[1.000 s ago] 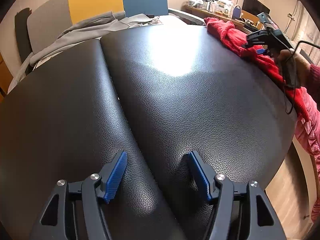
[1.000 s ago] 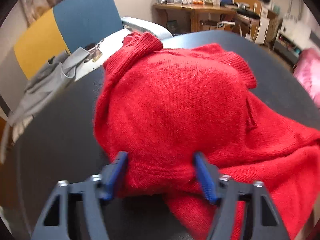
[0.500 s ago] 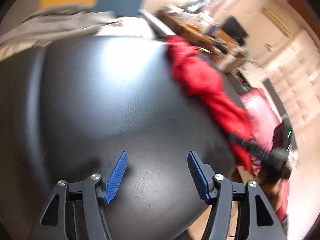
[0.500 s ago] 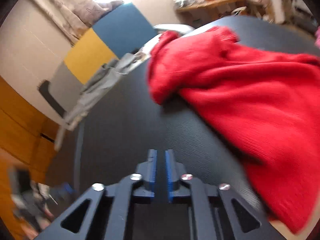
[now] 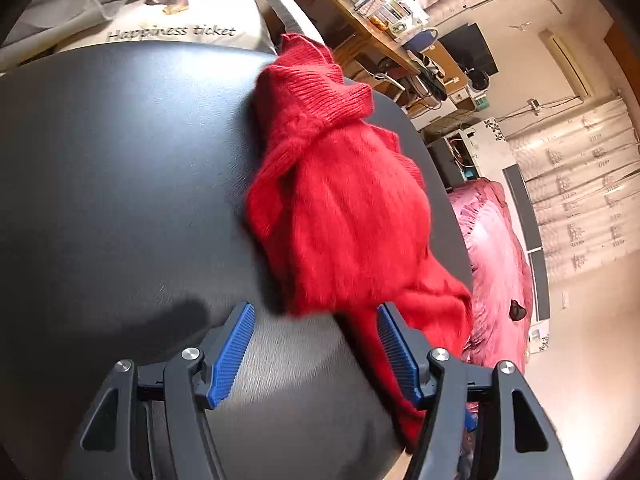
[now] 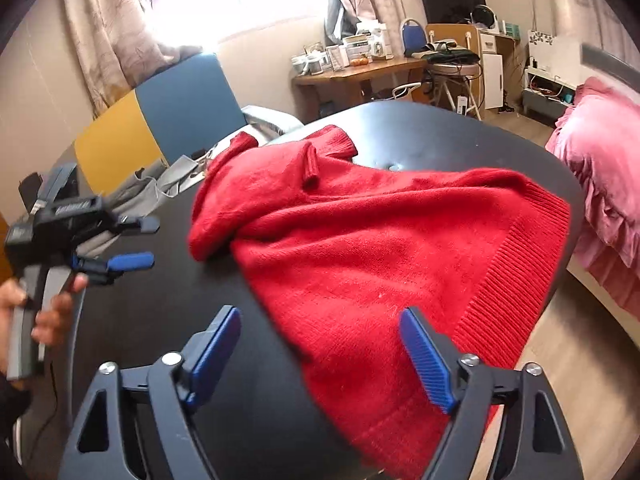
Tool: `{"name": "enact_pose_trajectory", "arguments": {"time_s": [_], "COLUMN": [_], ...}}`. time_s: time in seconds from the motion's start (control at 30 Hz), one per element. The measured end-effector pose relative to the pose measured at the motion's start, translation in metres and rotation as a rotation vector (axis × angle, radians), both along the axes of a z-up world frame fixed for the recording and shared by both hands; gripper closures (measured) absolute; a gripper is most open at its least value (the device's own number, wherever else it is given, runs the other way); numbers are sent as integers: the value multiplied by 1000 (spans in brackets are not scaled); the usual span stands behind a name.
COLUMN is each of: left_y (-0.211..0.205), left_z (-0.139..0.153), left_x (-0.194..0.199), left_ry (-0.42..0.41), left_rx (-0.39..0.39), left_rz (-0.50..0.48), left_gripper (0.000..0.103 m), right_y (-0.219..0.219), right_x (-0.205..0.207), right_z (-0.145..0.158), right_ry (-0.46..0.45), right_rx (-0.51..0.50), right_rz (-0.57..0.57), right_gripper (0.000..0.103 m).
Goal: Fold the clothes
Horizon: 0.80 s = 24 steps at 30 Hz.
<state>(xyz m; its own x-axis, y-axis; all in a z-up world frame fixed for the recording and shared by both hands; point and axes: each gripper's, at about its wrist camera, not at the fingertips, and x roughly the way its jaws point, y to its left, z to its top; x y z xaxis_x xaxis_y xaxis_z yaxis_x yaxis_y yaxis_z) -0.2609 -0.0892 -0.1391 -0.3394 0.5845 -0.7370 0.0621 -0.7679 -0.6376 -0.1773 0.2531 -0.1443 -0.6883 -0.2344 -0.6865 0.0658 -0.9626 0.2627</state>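
Note:
A red knit sweater (image 6: 360, 248) lies rumpled on the black leather table (image 6: 440, 140), its ribbed hem hanging toward the near right edge. In the left wrist view the sweater (image 5: 340, 208) lies bunched along the table's right side. My left gripper (image 5: 316, 352) is open and empty, just short of the sweater's near edge; it also shows in the right wrist view (image 6: 128, 250) at the left, held in a hand. My right gripper (image 6: 320, 352) is open and empty, its jaws wide over the sweater's lower part.
A grey garment (image 6: 160, 188) lies on the chair behind the table, by a yellow and blue backrest (image 6: 160, 120). A printed cushion (image 5: 168, 28) sits beyond the table. A pink bedspread (image 6: 600, 160) is on the right. A cluttered wooden desk (image 6: 360, 68) stands at the back.
My right gripper went from around the sweater to shut, then opened wide over its lower part. My left gripper swung right toward the sweater and stayed open.

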Motion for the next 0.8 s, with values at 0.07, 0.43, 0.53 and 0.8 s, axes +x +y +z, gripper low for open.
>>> {"name": "enact_pose_trajectory", "arguments": {"time_s": [0.07,0.43,0.53,0.8], "left_y": [4,17,17,-23], "left_z": [-7,8,20,38], "left_x": [-17,-36,-35,-5], "left_ry": [-2,39,73,99], "left_rx": [2,52,55,-7], "left_rz": [-5,-19,-10,87], "left_gripper": [38,88,96,100], "right_y": [-1,1,-8,-8], "right_x": [-8,-15,-15,-16], "right_z": [-12,-38,-38,-33], "right_ry": [-32,-41,-47,-103], "right_rx": [-9,-69,-26,-57], "right_rz": [10,14,26,47], "right_gripper": [19,2,0,0]}}
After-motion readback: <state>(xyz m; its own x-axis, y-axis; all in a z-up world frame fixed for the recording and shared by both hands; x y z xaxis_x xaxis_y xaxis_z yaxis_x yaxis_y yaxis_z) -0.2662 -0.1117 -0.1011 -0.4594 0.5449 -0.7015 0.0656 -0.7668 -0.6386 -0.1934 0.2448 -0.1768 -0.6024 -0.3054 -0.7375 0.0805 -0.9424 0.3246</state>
